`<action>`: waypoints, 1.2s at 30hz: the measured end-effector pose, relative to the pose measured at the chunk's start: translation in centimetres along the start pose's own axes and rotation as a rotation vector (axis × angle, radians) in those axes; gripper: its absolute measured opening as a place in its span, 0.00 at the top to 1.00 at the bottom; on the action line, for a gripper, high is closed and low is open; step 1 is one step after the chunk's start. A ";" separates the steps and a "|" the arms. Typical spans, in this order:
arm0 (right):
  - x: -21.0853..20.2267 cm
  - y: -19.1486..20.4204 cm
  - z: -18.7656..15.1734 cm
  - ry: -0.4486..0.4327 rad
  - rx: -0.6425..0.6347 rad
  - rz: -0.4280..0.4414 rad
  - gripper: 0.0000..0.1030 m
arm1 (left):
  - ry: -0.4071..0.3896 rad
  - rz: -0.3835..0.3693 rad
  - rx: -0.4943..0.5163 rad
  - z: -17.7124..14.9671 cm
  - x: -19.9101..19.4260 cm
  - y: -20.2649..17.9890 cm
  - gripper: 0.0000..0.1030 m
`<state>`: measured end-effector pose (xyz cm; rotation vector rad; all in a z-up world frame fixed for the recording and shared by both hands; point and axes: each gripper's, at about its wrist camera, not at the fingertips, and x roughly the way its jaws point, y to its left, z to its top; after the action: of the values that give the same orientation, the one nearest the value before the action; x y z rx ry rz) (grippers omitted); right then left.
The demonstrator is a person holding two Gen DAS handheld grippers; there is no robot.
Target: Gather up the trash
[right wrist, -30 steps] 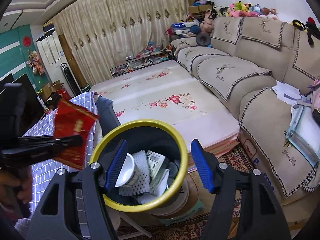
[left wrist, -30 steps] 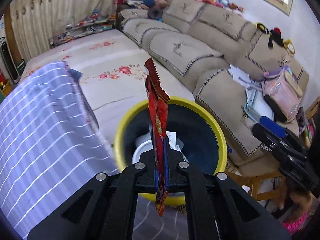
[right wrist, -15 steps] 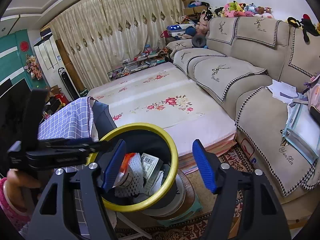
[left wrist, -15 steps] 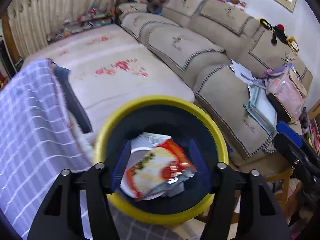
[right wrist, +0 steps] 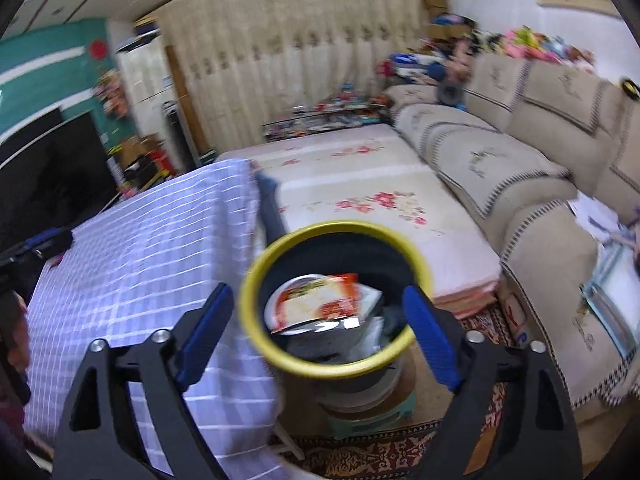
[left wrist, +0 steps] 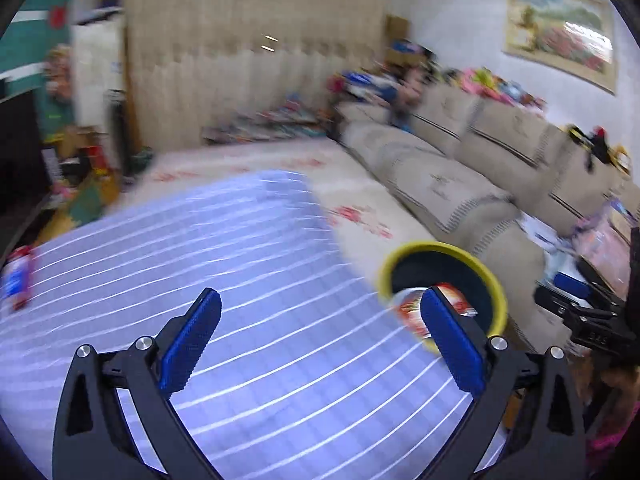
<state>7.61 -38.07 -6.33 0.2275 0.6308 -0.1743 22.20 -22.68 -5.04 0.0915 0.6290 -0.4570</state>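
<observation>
Gone from my left gripper [left wrist: 320, 334], the red crinkly snack wrapper [right wrist: 316, 306] now lies inside the yellow-rimmed dark trash bin [right wrist: 416, 254] on other rubbish. Both my left and right gripper [right wrist: 316, 334] are opening wide, nothing between their blue pads [left wrist: 188, 346], beside the lilac checked tablecloth [left wrist: 248, 264].

No text, label, brand or number can be read with certainty. Blurred print is seen on the red snack wrapper [right wrist: 316, 304] inside the yellow-rimmed trash bin [right wrist: 256, 280], but no word can be made out.
</observation>
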 end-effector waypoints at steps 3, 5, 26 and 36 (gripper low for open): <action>-1.0 3.3 -0.3 -0.015 -0.040 0.058 0.06 | -0.018 0.124 -0.073 -2.2 -4.6 4.1 0.05; -1.9 5.5 -0.2 -0.027 -0.071 0.096 0.07 | -0.023 0.208 -0.099 -3.9 -7.7 6.4 0.05; -11.2 14.0 -2.1 -0.177 -0.215 0.112 0.06 | -0.152 0.336 -0.244 -11.4 -23.7 11.2 0.05; -10.7 14.2 -2.1 -0.164 -0.219 0.123 0.06 | -0.151 0.335 -0.234 -10.7 -23.3 10.3 0.05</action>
<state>1.18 -22.90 0.65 0.0392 0.4668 -0.0049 4.25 -2.17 -0.59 -0.0594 0.5020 -0.0643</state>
